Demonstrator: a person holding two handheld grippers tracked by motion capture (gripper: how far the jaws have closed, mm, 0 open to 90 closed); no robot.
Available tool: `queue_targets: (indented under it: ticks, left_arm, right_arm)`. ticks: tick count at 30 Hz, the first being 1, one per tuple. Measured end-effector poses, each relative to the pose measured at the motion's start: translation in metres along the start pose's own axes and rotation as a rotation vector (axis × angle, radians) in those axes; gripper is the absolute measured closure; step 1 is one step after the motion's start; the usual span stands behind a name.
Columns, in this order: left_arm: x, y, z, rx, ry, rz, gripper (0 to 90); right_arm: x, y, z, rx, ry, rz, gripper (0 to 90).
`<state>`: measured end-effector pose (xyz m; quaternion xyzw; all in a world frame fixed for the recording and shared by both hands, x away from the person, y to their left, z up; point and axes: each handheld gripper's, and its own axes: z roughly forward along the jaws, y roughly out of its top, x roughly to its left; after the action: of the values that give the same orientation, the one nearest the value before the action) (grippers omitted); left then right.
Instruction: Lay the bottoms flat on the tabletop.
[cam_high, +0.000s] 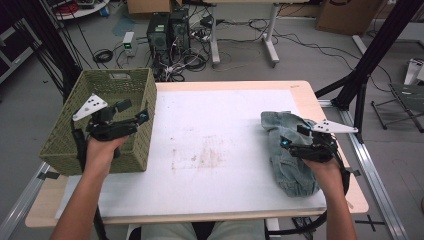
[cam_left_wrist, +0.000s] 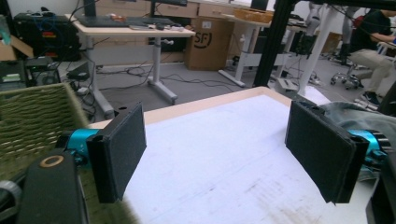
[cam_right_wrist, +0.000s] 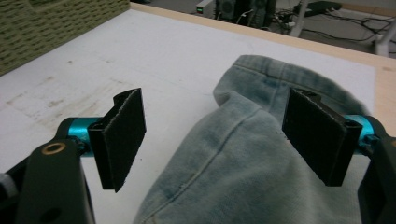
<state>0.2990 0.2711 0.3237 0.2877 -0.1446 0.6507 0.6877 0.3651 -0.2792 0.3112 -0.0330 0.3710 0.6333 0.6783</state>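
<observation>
While both grippers' fingers gape, right gripper over jeans, box reads "SF"

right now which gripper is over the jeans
The right gripper: its open jaws hang over the jeans. The left gripper, also open, is by the basket.
</observation>
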Motion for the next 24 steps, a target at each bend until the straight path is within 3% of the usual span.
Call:
queue_targets:
  ticks: [3, 8, 13, 21, 24]
  left_arm:
    - [-0.015, 0.000, 0.008, -0.004, -0.029, 0.010, 20.5]
    - [-0.034, -0.003, 0.025, 0.015, -0.073, 0.035, 20.7]
    - [-0.046, -0.008, 0.038, 0.034, -0.101, 0.049, 21.0]
    - [-0.059, -0.017, 0.053, 0.054, -0.128, 0.066, 22.2]
    - [-0.061, -0.020, 0.056, 0.054, -0.138, 0.065, 23.0]
  right_arm:
    - [-0.005, -0.001, -0.004, 0.008, -0.042, -0.003, 22.6]
    - [-0.025, -0.008, -0.017, 0.030, -0.136, 0.027, 32.6]
    - [-0.043, -0.018, -0.025, 0.067, -0.178, 0.063, 37.3]
    - [-0.048, -0.037, 0.004, 0.185, -0.198, 0.077, 38.0]
    - [-0.047, -0.046, 0.022, 0.250, -0.201, 0.069, 51.0]
